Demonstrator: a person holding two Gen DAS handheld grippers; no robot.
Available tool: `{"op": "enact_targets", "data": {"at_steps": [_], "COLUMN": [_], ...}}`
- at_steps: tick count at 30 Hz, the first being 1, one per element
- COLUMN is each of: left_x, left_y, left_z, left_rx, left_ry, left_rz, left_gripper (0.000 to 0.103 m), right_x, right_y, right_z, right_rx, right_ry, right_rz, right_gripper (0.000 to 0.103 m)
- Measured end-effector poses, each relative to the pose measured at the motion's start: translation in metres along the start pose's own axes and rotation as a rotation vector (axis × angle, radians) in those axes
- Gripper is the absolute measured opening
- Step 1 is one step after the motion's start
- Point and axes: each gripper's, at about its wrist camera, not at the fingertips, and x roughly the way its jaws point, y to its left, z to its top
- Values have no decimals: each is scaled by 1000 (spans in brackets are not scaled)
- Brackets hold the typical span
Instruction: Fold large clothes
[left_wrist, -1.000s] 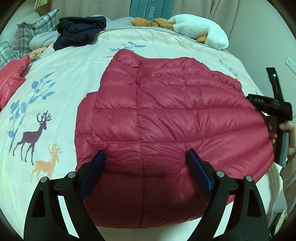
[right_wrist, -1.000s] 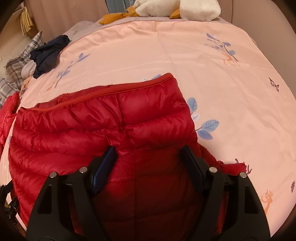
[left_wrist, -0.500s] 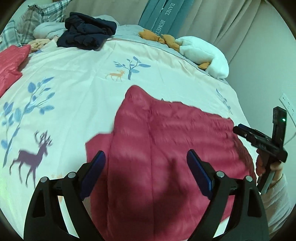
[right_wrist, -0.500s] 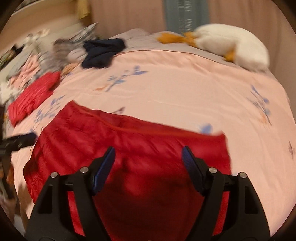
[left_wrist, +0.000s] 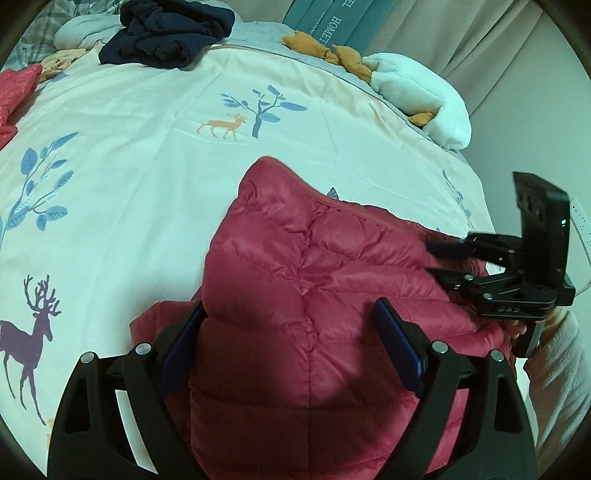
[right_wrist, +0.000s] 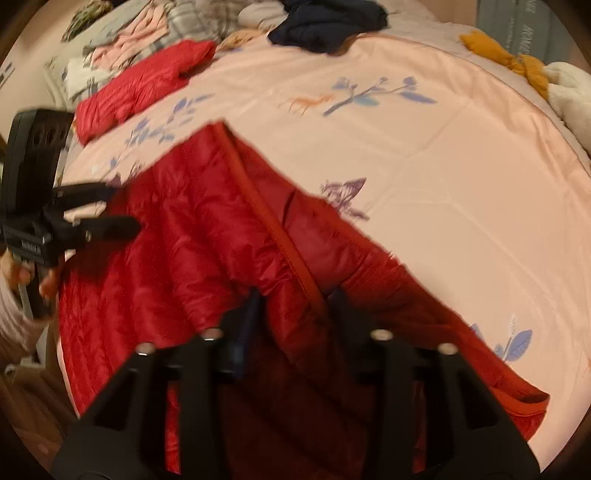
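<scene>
A red quilted down jacket lies on the bed's pale deer-print cover, partly bunched and lifted. My left gripper is open, its fingers straddling the jacket's padded bulk without pinching it. My right gripper has its jaws narrowed on a ridge of the jacket beside the red piped seam. In the left wrist view the right gripper grips the jacket's far edge. In the right wrist view the left gripper sits at the jacket's left side.
A second red garment and a dark navy garment lie further up the bed, with plaid clothes beyond. A white plush with orange parts rests at the head. The bed's edge runs near the right gripper.
The right gripper's jaws went from wide open to closed on the jacket's edge. The jacket went from lying flat to bunched and pulled up. Both cameras swung toward the head of the bed.
</scene>
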Motion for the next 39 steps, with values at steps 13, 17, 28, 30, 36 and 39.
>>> {"op": "enact_targets", "data": {"at_steps": [13, 17, 28, 30, 36, 39], "left_x": [10, 15, -13, -6, 33, 41], "left_y": [6, 11, -18, -26, -31, -20], "left_z": [5, 7, 6, 12, 19, 16], "left_rx": [-15, -29, 71, 90, 126, 89], "left_ry": [-5, 7, -41, -33, 33, 54], "left_rz": [42, 42, 92, 104, 188, 186], "left_gripper": [90, 91, 91, 92, 92, 98], "right_x": [15, 4, -57, -37, -6, -4], "right_y": [22, 9, -16, -16, -47, -46], "right_z": [13, 8, -35, -35, -36, -33], "right_rx": [-75, 32, 238, 232, 419, 428], "right_ry": [-94, -127, -205, -131, -62, -69], "right_rz": [-361, -328, -326, -364, -341, -362], "right_gripper": [6, 27, 24, 21, 20, 20]}}
